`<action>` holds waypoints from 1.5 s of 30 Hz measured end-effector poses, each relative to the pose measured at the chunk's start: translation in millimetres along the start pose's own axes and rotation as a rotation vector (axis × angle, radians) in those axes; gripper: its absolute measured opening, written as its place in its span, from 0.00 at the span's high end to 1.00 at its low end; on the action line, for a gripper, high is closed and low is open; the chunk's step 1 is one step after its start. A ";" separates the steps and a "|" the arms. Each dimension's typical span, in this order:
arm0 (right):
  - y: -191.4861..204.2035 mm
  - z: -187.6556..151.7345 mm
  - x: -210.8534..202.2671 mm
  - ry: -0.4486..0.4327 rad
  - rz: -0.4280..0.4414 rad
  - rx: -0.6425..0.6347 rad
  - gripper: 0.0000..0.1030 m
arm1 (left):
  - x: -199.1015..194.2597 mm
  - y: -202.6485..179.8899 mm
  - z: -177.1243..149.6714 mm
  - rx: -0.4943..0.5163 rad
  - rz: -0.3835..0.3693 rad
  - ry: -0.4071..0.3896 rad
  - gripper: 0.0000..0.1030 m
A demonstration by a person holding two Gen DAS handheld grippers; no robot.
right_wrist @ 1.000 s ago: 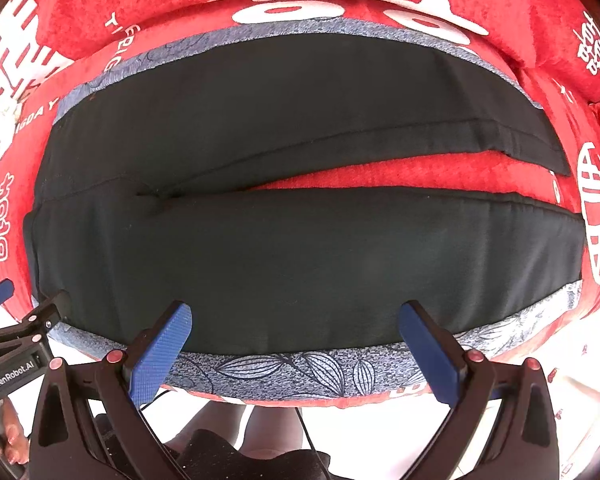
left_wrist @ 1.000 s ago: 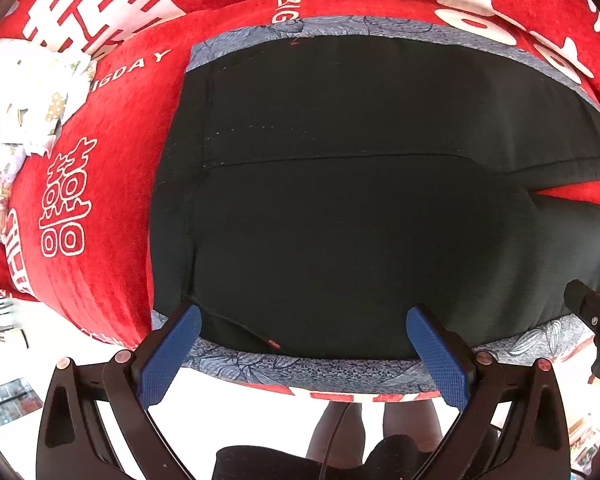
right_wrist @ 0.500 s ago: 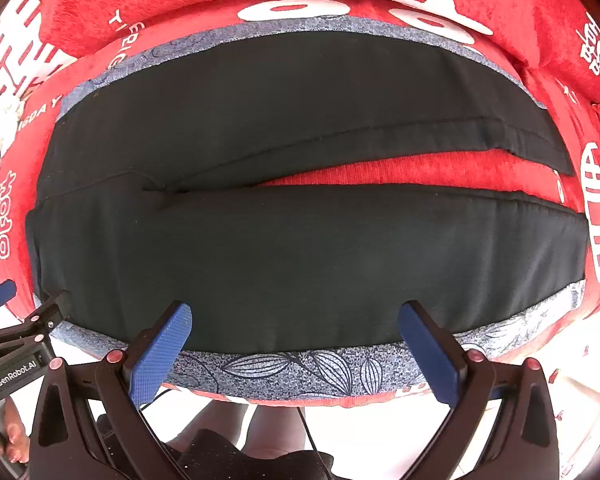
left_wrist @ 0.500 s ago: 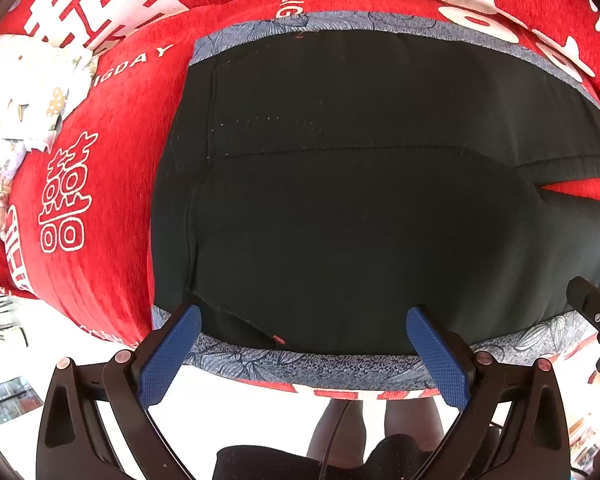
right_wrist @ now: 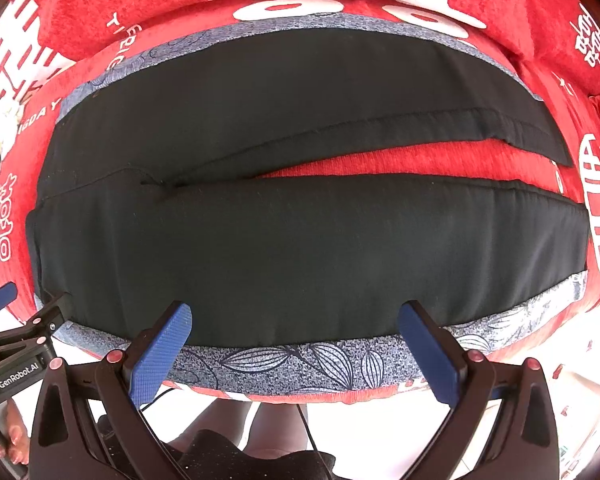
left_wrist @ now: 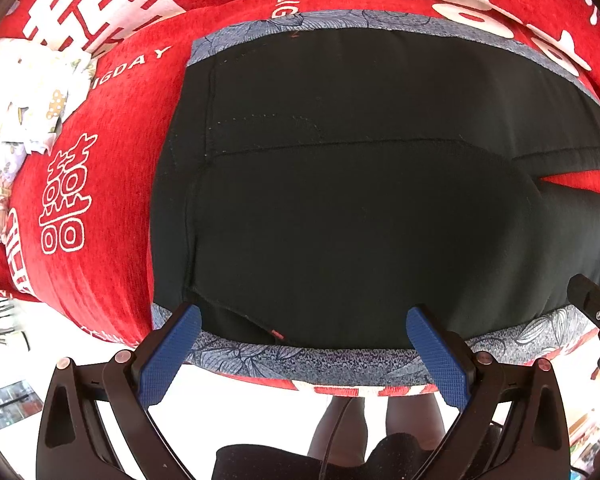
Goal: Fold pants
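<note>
Left wrist view shows the left gripper point(left_wrist: 304, 344) with its blue-padded jaws spread wide, hovering at the near edge of the black pants point(left_wrist: 340, 208) and pinching nothing. The pants lie flat on a grey leaf-patterned mat point(left_wrist: 308, 360) that covers a red cushion with white lettering point(left_wrist: 100, 168); the waistband end faces this gripper's left side, and the crotch split shows at far right, where a sliver of red appears between the legs. A crumpled white cloth point(left_wrist: 28, 92) sits at the cushion's far left. Right wrist view shows the right gripper point(right_wrist: 296, 340), its jaws likewise wide apart and empty, at the near edge of the closer pant leg, with both legs stretching toward the right and slightly parted. The person's legs point(right_wrist: 256, 424) are visible below the mat's edge.
</note>
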State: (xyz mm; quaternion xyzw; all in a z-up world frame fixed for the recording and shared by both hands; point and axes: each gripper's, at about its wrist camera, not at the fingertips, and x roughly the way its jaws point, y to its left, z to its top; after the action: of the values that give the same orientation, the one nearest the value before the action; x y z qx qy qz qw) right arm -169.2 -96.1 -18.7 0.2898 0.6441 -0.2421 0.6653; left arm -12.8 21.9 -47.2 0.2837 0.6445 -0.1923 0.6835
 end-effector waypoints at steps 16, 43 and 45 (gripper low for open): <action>-2.0 -12.0 -7.6 -0.053 0.028 0.032 0.00 | -3.9 0.8 -13.3 0.042 -0.009 -0.033 0.00; -76.3 -94.0 87.5 0.035 0.993 0.312 0.21 | 49.0 57.9 -88.8 -0.310 -0.617 -0.025 0.00; -56.2 -85.5 88.8 0.026 1.037 0.301 0.21 | 51.6 61.5 -90.8 -0.334 -0.632 -0.030 0.00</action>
State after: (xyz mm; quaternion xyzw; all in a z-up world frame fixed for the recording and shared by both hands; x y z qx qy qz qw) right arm -264.8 -72.2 -111.6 0.6648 0.3828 0.0320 0.6407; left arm -39.3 132.0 -90.5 -0.0483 0.7129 -0.2903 0.6365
